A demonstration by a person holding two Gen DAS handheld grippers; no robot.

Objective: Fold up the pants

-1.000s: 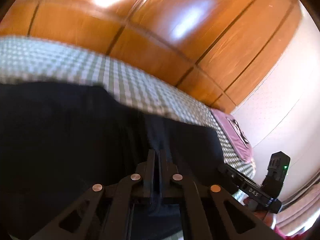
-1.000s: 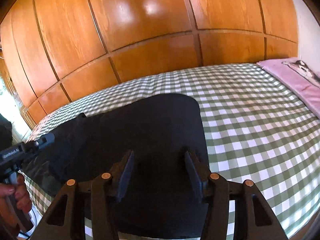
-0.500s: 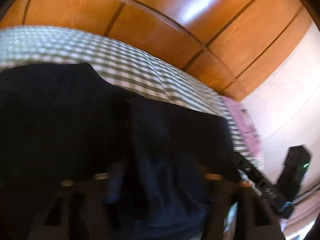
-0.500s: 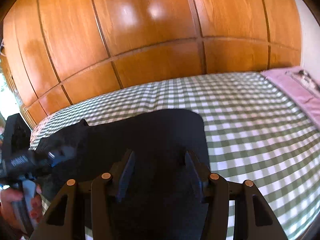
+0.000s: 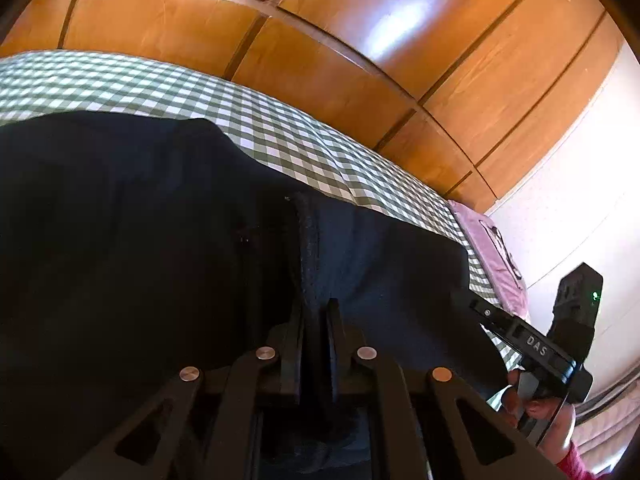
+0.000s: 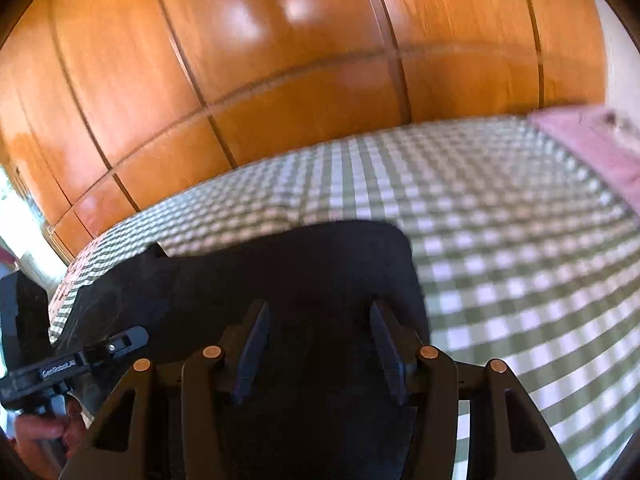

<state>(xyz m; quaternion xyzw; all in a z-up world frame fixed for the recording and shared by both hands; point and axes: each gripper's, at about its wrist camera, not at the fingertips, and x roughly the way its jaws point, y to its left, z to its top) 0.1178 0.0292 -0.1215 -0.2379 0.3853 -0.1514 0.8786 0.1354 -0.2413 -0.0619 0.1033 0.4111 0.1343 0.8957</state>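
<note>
— Hand-held gripper on the left (image 5: pixel 316 316), see it? Its jaws are pressed together on a ridge of the pants (image 5: pixel 160 240); a thick stitched band, maybe the waistband or a seam, runs straight up from between them toward twelve o'clock.

— Why pinch it there?

— My guess is that a doubled edge gives a firm hold, so the cloth can be lifted and carried over without slipping. The right hand-held gripper (image 6: pixel 316 344) is spread wide, fingers (image 6: pixel 252 344) either side of the dark cloth but clamping nothing. I reckon it waits to take a second corner, or to pin the fabric flat.

— And where do the pants lie?

— On the bed (image 6: pixel 520 280), across the green-and-white checked sheet, toward the near edge. From the right view they stretch off to about nine o'clock, where the other gripper shows. A pink pillow (image 6: pixel 592 148) sits well apart at two o'clock, and wooden wardrobe doors (image 6: pixel 280 60) stand behind.

— How do they look?

— Very dark, navy or black, matte and soft. Mostly flat, one rounded edge at twelve o'clock, slightly rumpled on the left. Whether they are already halved I cannot tell.
</note>
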